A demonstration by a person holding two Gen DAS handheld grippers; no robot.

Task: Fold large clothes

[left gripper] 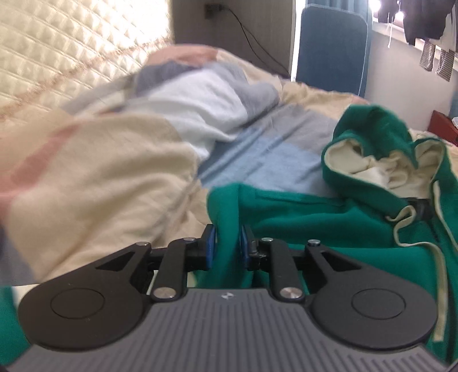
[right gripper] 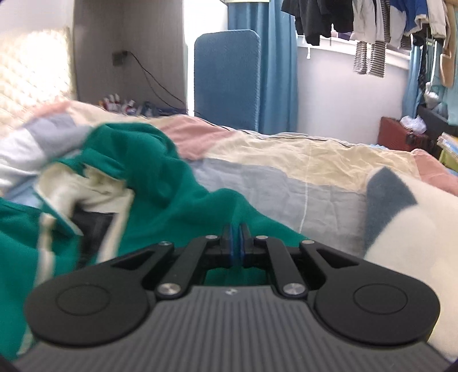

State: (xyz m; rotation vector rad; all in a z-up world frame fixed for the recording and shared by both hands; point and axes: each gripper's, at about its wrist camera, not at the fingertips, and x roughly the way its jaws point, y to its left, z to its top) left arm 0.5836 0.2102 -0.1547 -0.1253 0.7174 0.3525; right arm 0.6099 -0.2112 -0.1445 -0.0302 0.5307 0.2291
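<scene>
A green hoodie [left gripper: 309, 211] with a cream lining and cream zip edge lies crumpled on the bed. Its hood [left gripper: 380, 148] stands up at the right of the left wrist view. My left gripper [left gripper: 227, 243] is shut on a thick fold of the green fabric between its blue pads. In the right wrist view the hoodie [right gripper: 160, 183] fills the left half, lifted and bunched. My right gripper [right gripper: 236, 243] is shut on a thin edge of the green fabric.
The bed is covered by a patchwork quilt [right gripper: 300, 171] in cream, pink, blue and grey. A bunched duvet [left gripper: 120, 143] lies at the left. A white and grey pillow [right gripper: 406, 217] sits at the right. A blue padded board [right gripper: 227, 77] and hanging clothes [right gripper: 369, 25] stand behind.
</scene>
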